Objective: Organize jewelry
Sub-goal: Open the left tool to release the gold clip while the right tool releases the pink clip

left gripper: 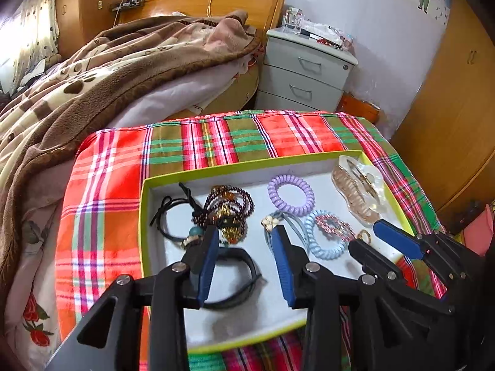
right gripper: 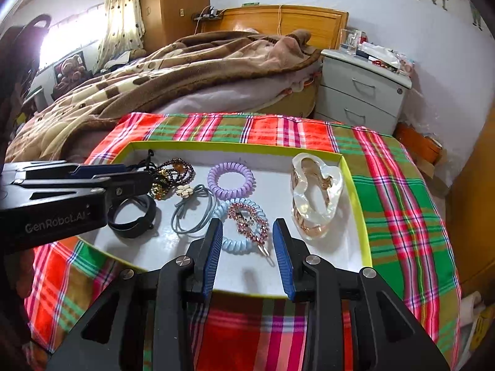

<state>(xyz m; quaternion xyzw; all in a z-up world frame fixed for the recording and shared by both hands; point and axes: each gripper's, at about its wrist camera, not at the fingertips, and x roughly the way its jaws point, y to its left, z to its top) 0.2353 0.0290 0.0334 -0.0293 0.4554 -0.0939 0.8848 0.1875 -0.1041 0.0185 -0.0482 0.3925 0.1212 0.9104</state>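
A white tray with a yellow-green rim [left gripper: 145, 204] [right gripper: 355, 182] lies on the plaid cloth and holds the jewelry. In it are a dark bead bracelet pile [left gripper: 230, 207] [right gripper: 173, 173], a black band [left gripper: 238, 278] [right gripper: 131, 213], a purple coil tie [left gripper: 290, 194] [right gripper: 230, 181], a light blue coil tie [left gripper: 324, 249] [right gripper: 232, 242], a pink rhinestone clip [left gripper: 334, 227] [right gripper: 250, 219], a grey flower hair tie [right gripper: 185, 191] and a clear claw clip [left gripper: 359, 191] [right gripper: 315, 194]. My left gripper [left gripper: 246, 232] is open over the black band. My right gripper [right gripper: 247, 225] is open around the pink clip.
The plaid-covered table [left gripper: 216, 136] stands beside a bed with a brown blanket [left gripper: 108, 71]. A grey bedside cabinet [left gripper: 306, 71] stands behind it, and a wooden wardrobe [left gripper: 448, 117] is at the right.
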